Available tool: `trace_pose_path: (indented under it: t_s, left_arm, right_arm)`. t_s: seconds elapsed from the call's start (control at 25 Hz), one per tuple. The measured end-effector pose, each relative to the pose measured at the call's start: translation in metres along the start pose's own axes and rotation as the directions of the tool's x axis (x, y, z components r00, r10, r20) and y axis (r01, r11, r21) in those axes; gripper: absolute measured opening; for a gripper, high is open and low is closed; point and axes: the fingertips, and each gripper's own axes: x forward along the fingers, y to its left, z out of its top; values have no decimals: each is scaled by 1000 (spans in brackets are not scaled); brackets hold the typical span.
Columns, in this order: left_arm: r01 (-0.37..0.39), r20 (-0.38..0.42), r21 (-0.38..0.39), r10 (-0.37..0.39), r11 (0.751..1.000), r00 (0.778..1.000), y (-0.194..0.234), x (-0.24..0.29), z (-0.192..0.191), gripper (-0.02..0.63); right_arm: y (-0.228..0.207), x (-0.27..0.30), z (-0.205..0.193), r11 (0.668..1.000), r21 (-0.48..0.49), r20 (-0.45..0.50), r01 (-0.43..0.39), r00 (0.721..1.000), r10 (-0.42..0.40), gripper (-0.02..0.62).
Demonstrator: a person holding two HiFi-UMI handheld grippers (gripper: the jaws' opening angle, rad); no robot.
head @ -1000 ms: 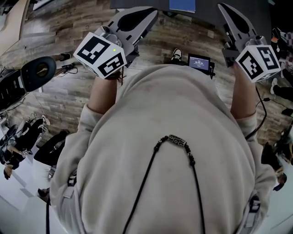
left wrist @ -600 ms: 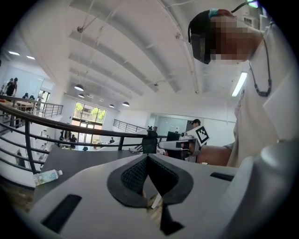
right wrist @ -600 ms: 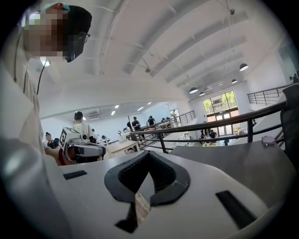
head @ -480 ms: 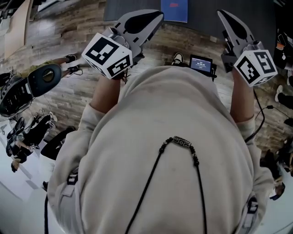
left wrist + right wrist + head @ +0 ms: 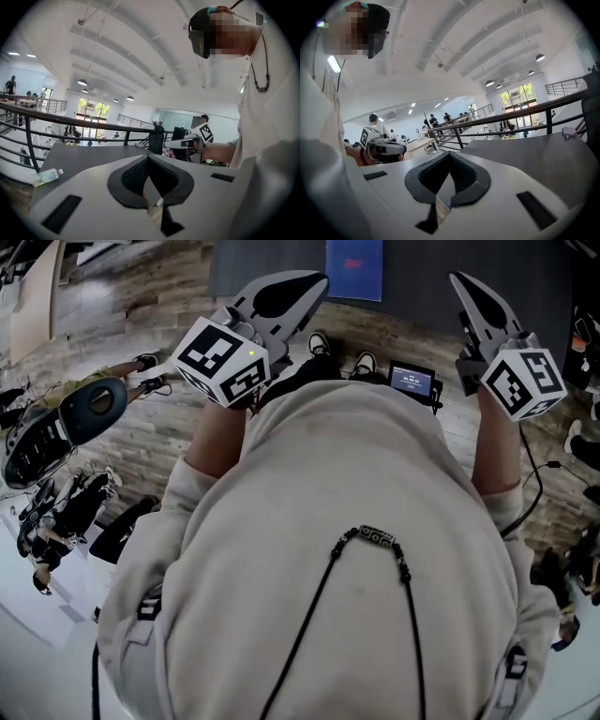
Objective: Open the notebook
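The blue notebook (image 5: 353, 268) lies closed on the dark grey table (image 5: 441, 268) at the top of the head view, partly cut off by the frame edge. My left gripper (image 5: 317, 281) hangs in the air near the table's front edge, left of the notebook, its jaws shut with nothing between them. My right gripper (image 5: 457, 279) is held to the notebook's right, also shut and empty. The left gripper view shows the left gripper (image 5: 148, 157) over the tabletop (image 5: 84, 157). The right gripper (image 5: 450, 153) points across the table (image 5: 534, 154). The notebook is in neither gripper view.
My torso fills most of the head view. A small screen device (image 5: 410, 379) and my shoes (image 5: 361, 360) are below the table edge. A plastic bottle (image 5: 47, 176) lies at the table's left. A small purple item (image 5: 569, 132) sits far right. A railing (image 5: 70, 123) runs behind.
Both grippers have come down and forward toward the table edge. More of the table and the blue notebook has come into the top of the head view.
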Motion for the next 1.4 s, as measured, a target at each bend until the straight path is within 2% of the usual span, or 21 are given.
trace_pose_path:
  t_s: [0.16, 0.32, 0.64, 0.8, 0.96, 1.08, 1.28, 1.4]
  left_arm:
    - [-3, 7, 9, 3, 1000, 1000, 29, -3, 14, -3]
    - [59, 30, 27, -60, 998, 998, 63, -1, 30, -3]
    - [184, 10, 93, -185, 979, 983, 77, 19, 48, -2]
    - [232, -60, 83, -228, 969, 972, 87, 21, 28, -3]
    - [269, -100, -1, -267, 963, 958, 81, 21, -6, -2]
    - [283, -144, -15, -282, 959, 949, 80, 24, -20, -2]
    - [288, -175, -82, -299, 954, 938, 69, 23, -32, -2]
    - [259, -221, -68, -268, 963, 938, 73, 30, -50, -3]
  right_arm:
    - [9, 21, 14, 1000, -7, -6, -1, 1000, 1, 11]
    - [10, 44, 31, 998, -27, 3, 56, 998, -56, 11]
    - [4, 40, 58, 981, -18, 69, 192, 979, -190, 11]
    - [5, 50, 57, 970, -12, 51, 241, 969, -241, 11]
    - [-4, 43, 33, 954, 26, 3, 298, 954, -299, 11]
    - [-11, 43, 30, 946, 38, -37, 321, 947, -320, 11]
    - [-17, 59, 33, 953, 12, -76, 303, 951, -301, 11]
    - [-28, 77, 28, 965, 7, -109, 262, 959, -260, 11]
